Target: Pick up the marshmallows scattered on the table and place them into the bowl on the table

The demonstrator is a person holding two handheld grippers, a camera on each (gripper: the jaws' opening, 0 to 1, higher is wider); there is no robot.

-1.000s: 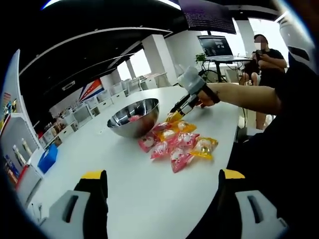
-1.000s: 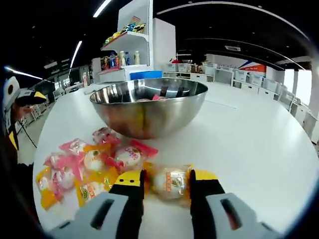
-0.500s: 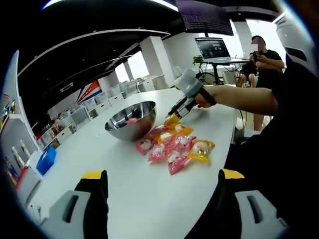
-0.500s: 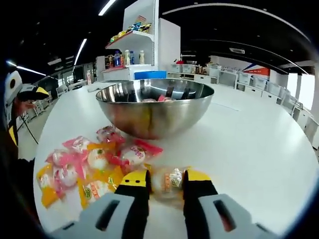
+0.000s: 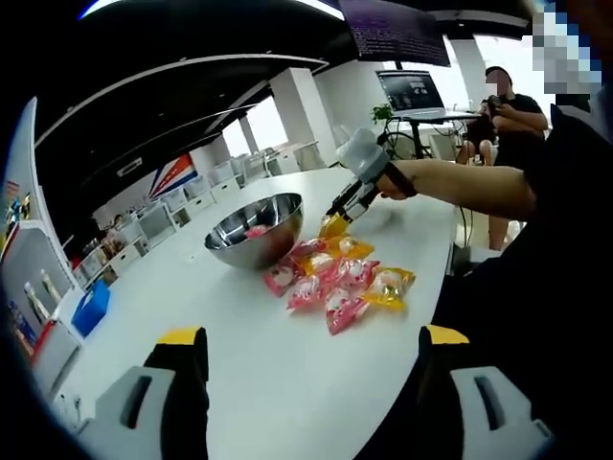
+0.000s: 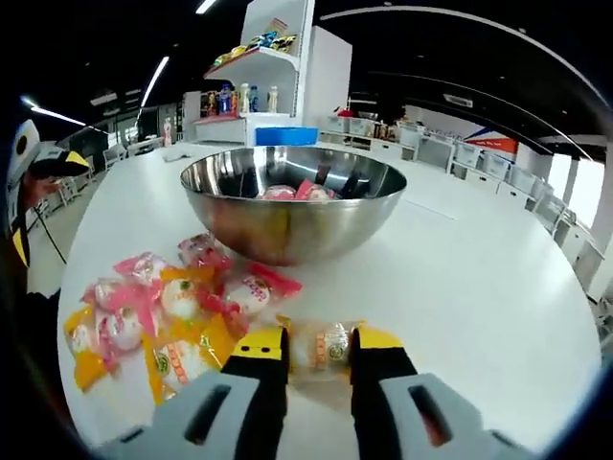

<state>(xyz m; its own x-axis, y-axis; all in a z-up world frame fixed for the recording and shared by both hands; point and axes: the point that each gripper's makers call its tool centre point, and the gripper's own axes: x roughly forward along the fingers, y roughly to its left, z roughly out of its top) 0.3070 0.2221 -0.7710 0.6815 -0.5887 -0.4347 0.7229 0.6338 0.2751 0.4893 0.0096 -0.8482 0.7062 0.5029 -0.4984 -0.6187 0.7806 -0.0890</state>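
Note:
A steel bowl (image 6: pixel 292 206) stands on the white table (image 6: pixel 479 278) with a few pink marshmallow packets inside. Before it lies a heap of pink and yellow marshmallow packets (image 6: pixel 163 307). My right gripper (image 6: pixel 319 347) is shut on a yellow-wrapped marshmallow (image 6: pixel 324 345), lifted just above the table. In the left gripper view the same bowl (image 5: pixel 255 230) and heap (image 5: pixel 340 278) lie ahead, the right gripper (image 5: pixel 337 218) holds its packet beside the bowl, and my left gripper (image 5: pixel 311 345) stands open over bare table, well short of the heap.
A person's arm (image 5: pixel 460 182) reaches in from the right of the left gripper view. Another person (image 5: pixel 508 105) stands by a monitor on a desk behind. White shelves with goods (image 6: pixel 259 86) rise beyond the bowl. The table's near edge curves at the right.
My right gripper closed tighter on the yellow marshmallow packet and lifted it slightly, so the bowl's inside shows more. The left gripper has stayed put.

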